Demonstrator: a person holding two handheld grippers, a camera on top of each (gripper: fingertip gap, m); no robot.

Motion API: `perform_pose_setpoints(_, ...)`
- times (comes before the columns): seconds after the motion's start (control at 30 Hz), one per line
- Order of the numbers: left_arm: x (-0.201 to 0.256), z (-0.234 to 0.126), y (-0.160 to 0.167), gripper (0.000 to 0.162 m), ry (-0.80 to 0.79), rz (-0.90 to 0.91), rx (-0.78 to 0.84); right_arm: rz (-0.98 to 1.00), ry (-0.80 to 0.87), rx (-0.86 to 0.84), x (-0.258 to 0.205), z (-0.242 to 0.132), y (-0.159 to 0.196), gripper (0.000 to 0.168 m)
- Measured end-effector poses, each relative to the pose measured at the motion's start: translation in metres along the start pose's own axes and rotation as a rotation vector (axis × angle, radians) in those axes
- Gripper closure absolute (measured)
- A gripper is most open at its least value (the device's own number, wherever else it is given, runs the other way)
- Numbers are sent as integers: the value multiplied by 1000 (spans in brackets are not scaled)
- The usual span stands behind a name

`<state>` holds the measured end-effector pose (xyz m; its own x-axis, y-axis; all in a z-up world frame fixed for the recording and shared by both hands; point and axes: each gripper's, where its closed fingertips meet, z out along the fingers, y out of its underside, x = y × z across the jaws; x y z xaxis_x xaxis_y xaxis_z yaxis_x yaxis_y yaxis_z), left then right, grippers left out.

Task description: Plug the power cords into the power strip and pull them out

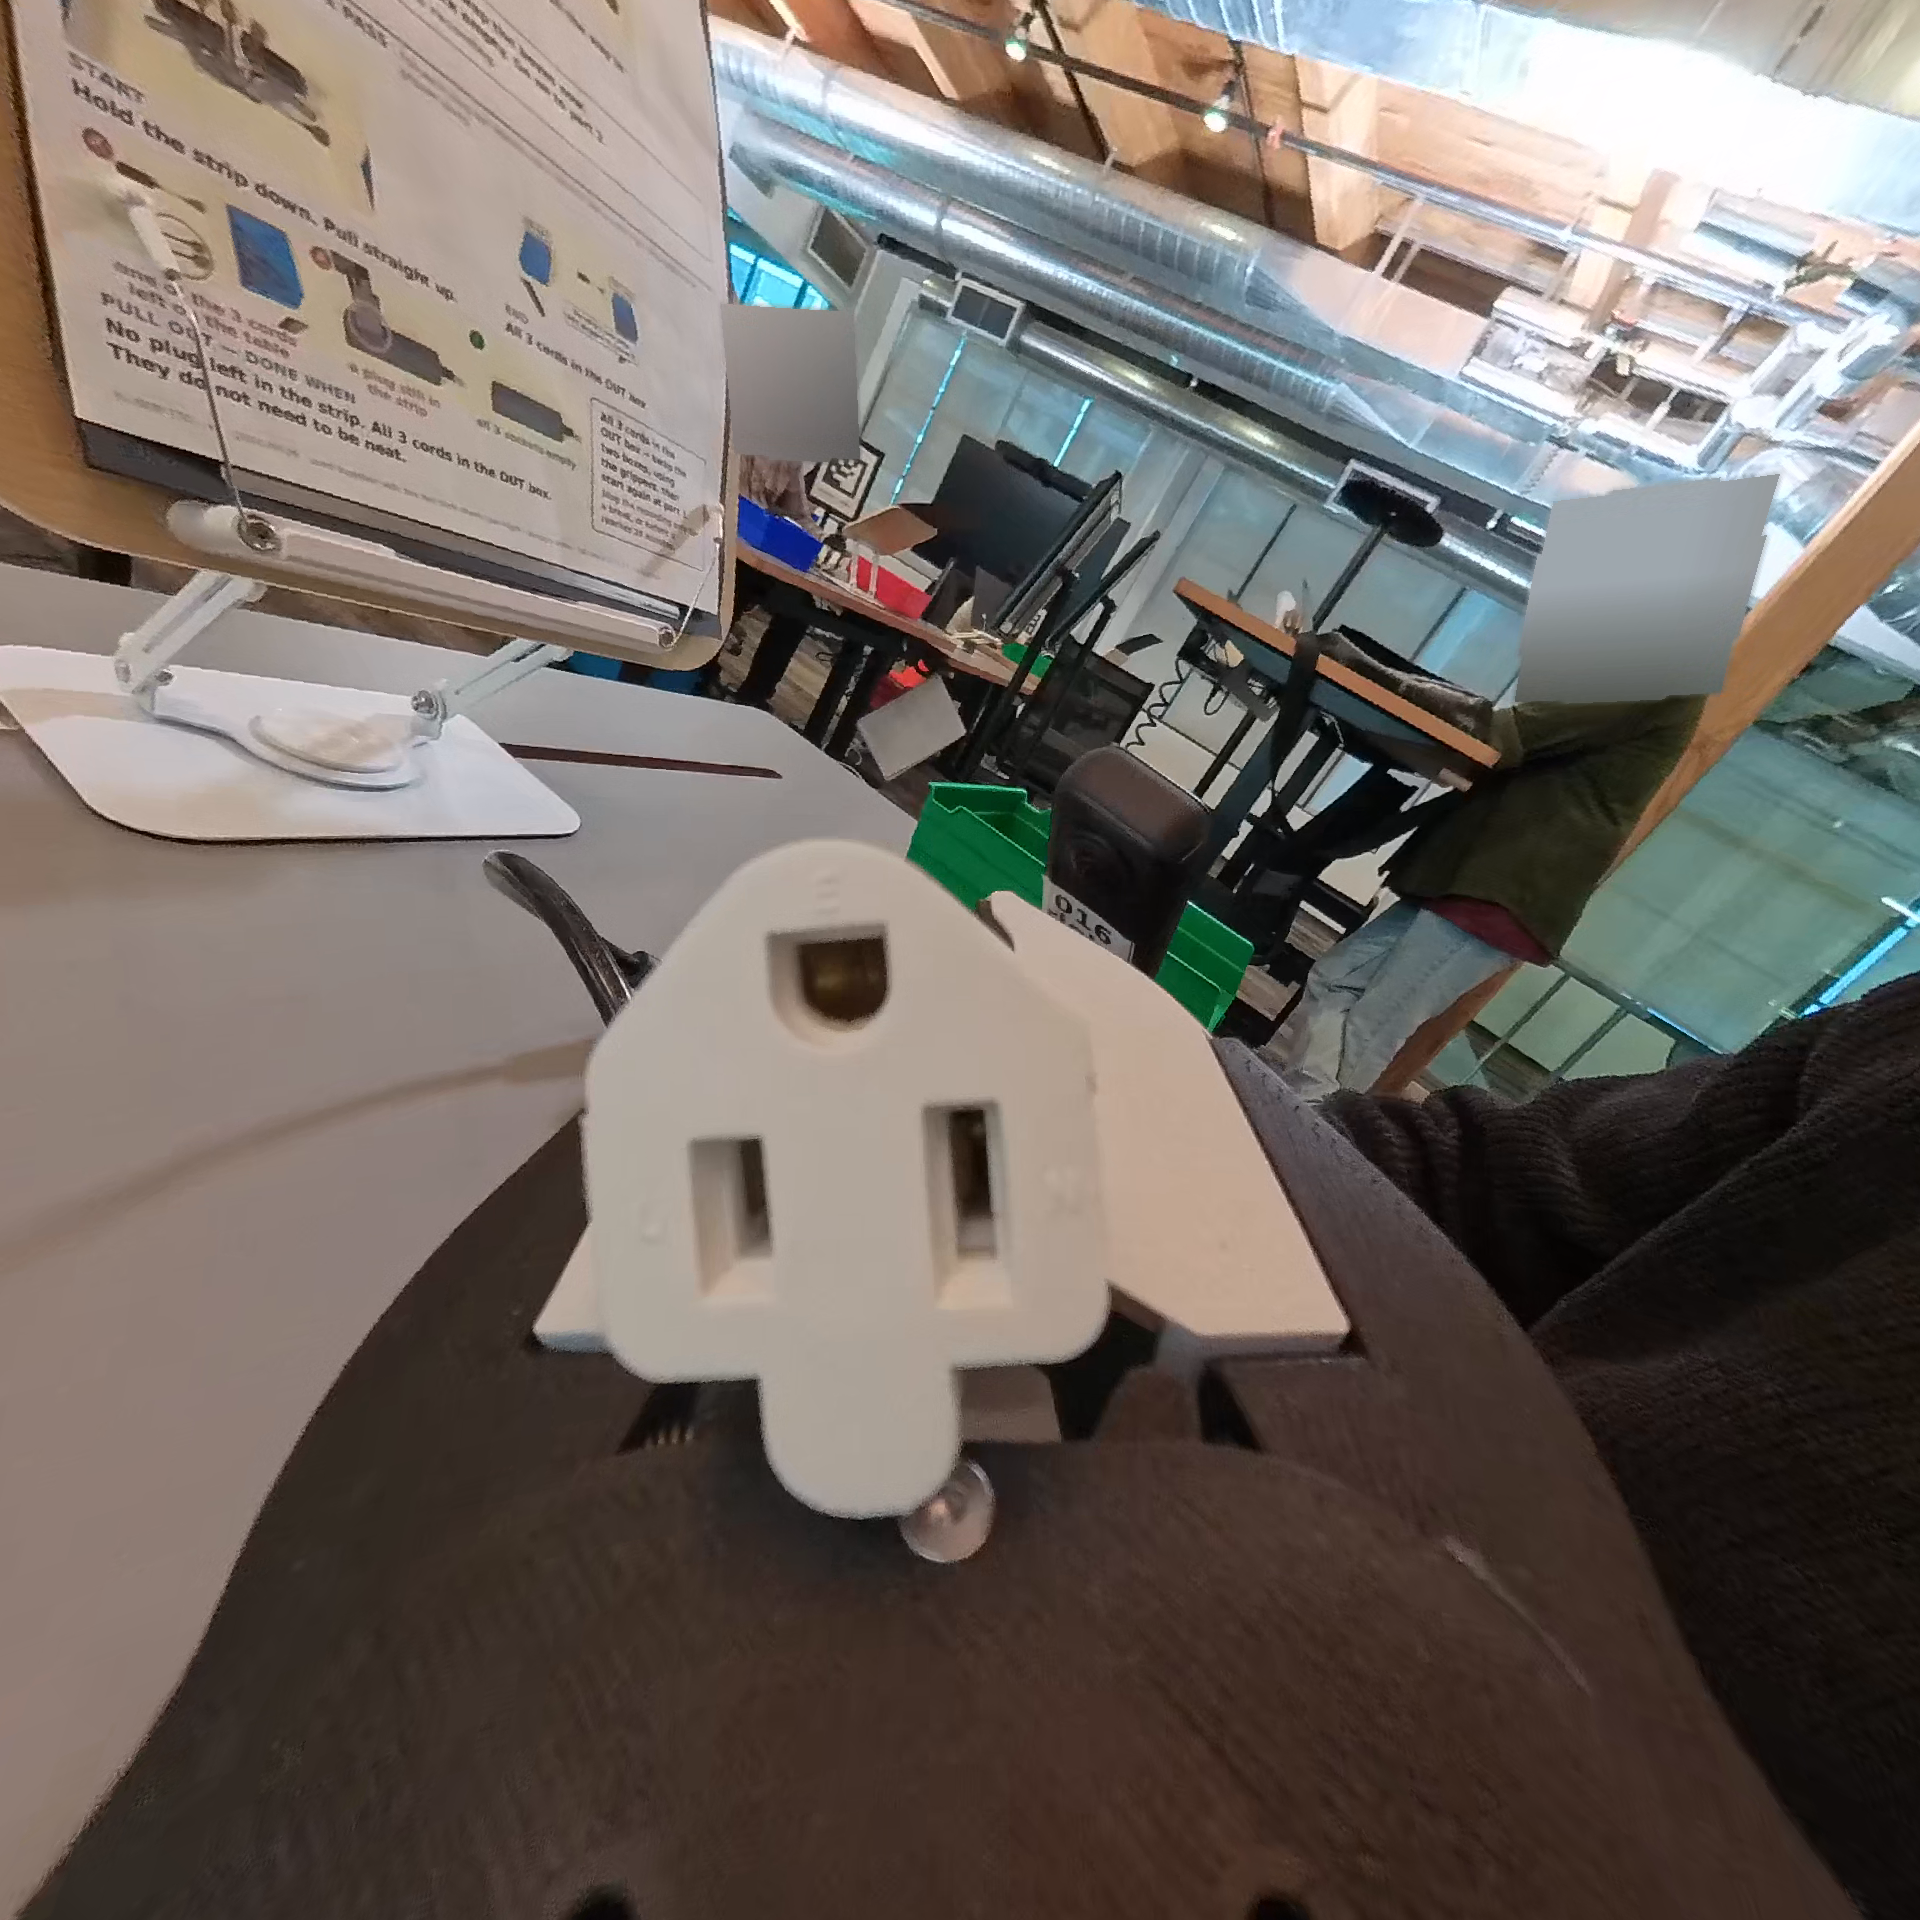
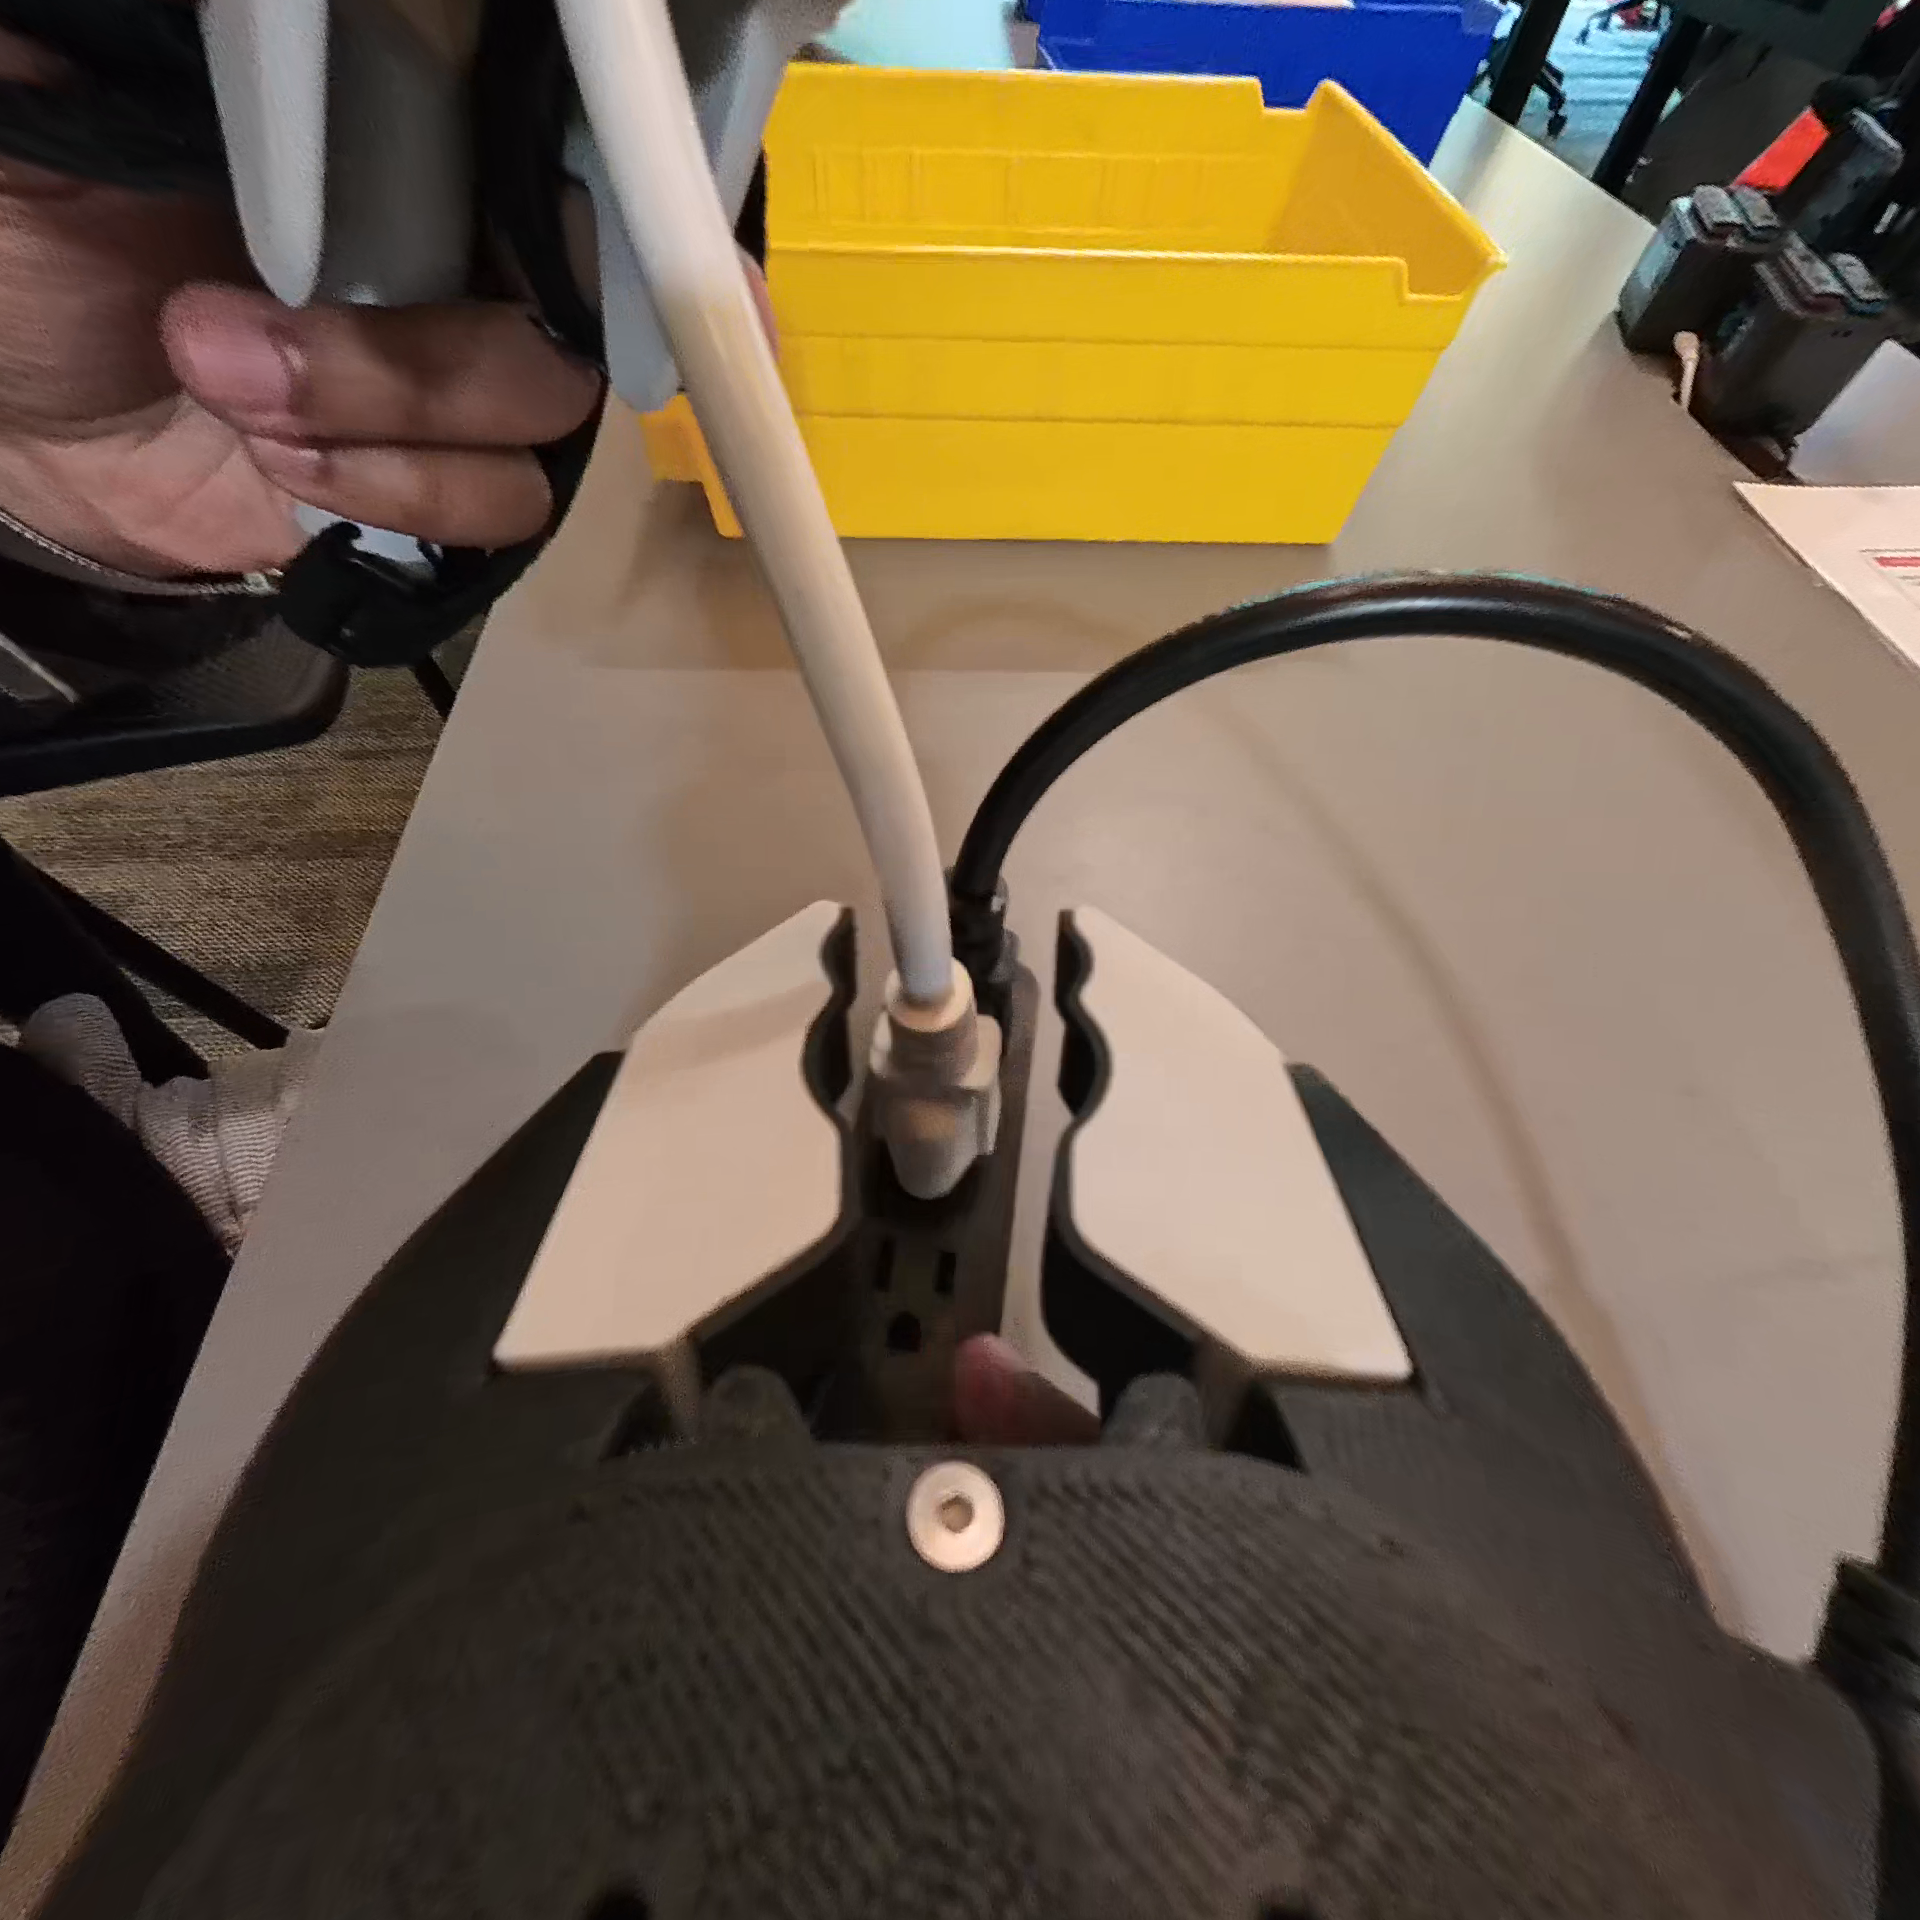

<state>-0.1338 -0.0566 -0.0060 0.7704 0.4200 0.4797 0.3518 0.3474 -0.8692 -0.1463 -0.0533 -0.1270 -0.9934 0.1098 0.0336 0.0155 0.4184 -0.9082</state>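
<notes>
In the right wrist view a black power strip [image 2: 914, 1278] lies on the grey table between the fingers of my right gripper [image 2: 951, 935], which close on its sides. A white cord [image 2: 831, 675] has its plug [image 2: 930, 1112] seated in the strip. The strip's own black cord [image 2: 1455, 613] loops off to the right. The white cord rises to my left gripper [image 2: 457, 208], held by a hand at the top left. In the left wrist view my left gripper [image 1: 862, 966] is shut on that cord, and the cord's white socket end [image 1: 842, 1143] fills the middle and hides one finger.
A yellow bin [image 2: 1091, 312] stands just beyond the strip, with a blue bin [image 2: 1247, 42] behind it. A green bin [image 1: 977, 831] and a sheet on a white stand [image 1: 312, 260] are on the table. Black devices [image 2: 1766, 291] sit far right. The table edge [image 2: 416, 831] runs along the left.
</notes>
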Motion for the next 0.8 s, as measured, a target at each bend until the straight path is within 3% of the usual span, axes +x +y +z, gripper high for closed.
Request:
perform_pose_setpoints(0.03,-1,0,0,158,-6,-1,-1,-9,17,-8,2,-3,1,128)
perform_pose_setpoints(0.47,-9,-3,-2,154,-7,-22,5,-184,113,-115,-1,-11,7,151)
perform_pose_setpoints(0.8,-10,-1,-1,154,-2,-22,-1,0,38,-70,-1,-11,1,153)
